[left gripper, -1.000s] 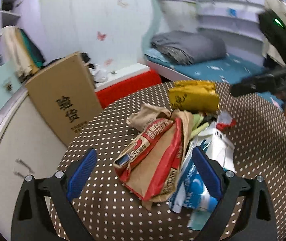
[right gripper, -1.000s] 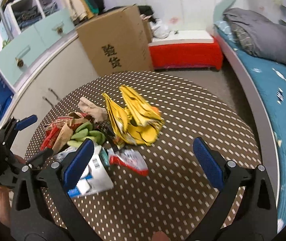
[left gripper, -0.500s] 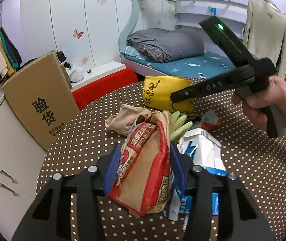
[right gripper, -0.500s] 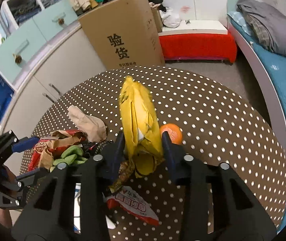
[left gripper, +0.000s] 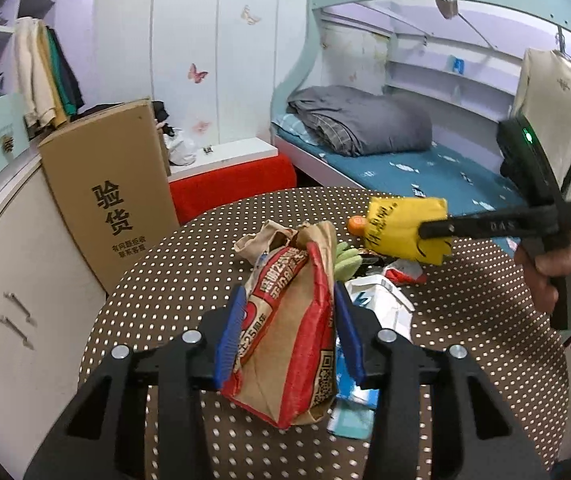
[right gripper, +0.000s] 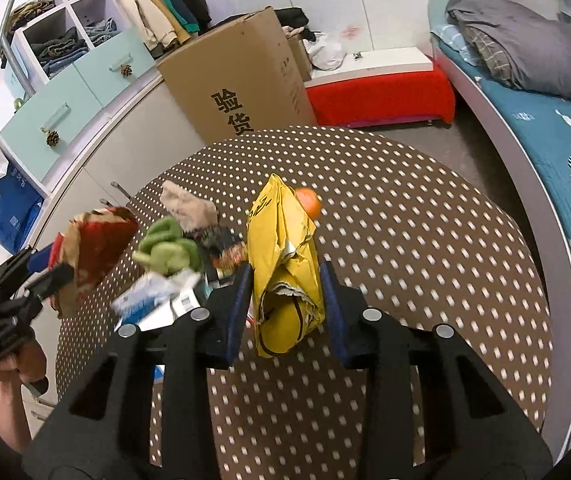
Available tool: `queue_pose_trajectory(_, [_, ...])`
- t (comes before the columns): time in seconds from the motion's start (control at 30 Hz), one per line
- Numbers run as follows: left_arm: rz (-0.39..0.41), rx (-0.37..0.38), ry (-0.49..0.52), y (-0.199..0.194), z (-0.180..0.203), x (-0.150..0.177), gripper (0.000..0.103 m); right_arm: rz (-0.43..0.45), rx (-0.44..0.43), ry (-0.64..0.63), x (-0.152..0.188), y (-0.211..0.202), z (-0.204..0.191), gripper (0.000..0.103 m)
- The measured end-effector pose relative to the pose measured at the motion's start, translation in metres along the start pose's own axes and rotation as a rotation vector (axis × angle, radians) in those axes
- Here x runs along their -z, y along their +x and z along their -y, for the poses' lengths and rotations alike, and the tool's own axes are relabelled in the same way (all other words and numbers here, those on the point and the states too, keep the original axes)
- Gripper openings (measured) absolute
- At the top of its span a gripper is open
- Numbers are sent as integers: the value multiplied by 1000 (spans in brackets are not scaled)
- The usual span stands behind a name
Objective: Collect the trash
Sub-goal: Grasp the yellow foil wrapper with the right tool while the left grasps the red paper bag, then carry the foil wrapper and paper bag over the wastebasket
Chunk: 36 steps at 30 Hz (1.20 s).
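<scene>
Now, at the far left we see a tall cardboard box (left gripper: 109, 196) standing against the pale cabinets, beyond the round dotted table (left gripper: 173, 264). Near the table's left edge our left gripper (left gripper: 289, 330) has its blue pads pressed on both sides of a red and brown paper bag (left gripper: 289, 320), and its jaws are closing further on it; the bag stands upright between the fingers, its bottom corner hanging clear above the tablecloth. Just right of that bag lies the rest of the trash: a crumpled brown paper (left gripper: 261, 240) farther back, a green glove (left gripper: 345, 258), a white and blue carton (left gripper: 381, 304) and a small red wrapper (left gripper: 403, 272), all bunched together on the table. Farther right our right gripper (right gripper: 286, 300) clenches a crumpled yellow envelope (right gripper: 285, 256), pads tight against its two sides, the envelope upright between them. An orange ball (right gripper: 309, 202) sits on the table just behind the envelope. At the far right runs the bed (left gripper: 425, 172) with a folded grey quilt (left gripper: 361, 120).
</scene>
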State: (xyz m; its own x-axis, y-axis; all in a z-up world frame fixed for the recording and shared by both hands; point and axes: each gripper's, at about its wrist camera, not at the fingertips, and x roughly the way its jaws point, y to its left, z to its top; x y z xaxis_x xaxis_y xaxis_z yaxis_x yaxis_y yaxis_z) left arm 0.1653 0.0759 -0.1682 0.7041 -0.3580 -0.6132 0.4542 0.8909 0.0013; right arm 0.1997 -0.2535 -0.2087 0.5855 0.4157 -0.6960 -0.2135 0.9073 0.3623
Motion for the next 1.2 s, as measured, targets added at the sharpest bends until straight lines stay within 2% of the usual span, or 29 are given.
queue_pose_trajectory(0.23, [21,-23,-31,-21,28,-6,43,28,-7,23,19,-25,11,32])
queue_pose_trajectory(0.5, [56,20,-34,-30,74,-29,43,114,-16,54,28,-74,34,32])
queue_pose_trajectory(0.93, [31,85,-87,0,149,-71,43,260,24,107,34,-152,87,32])
queue_pose_trajectory(1.2, [23,150,-66,22,200,-97,43,344,91,171,45,-201,135,32])
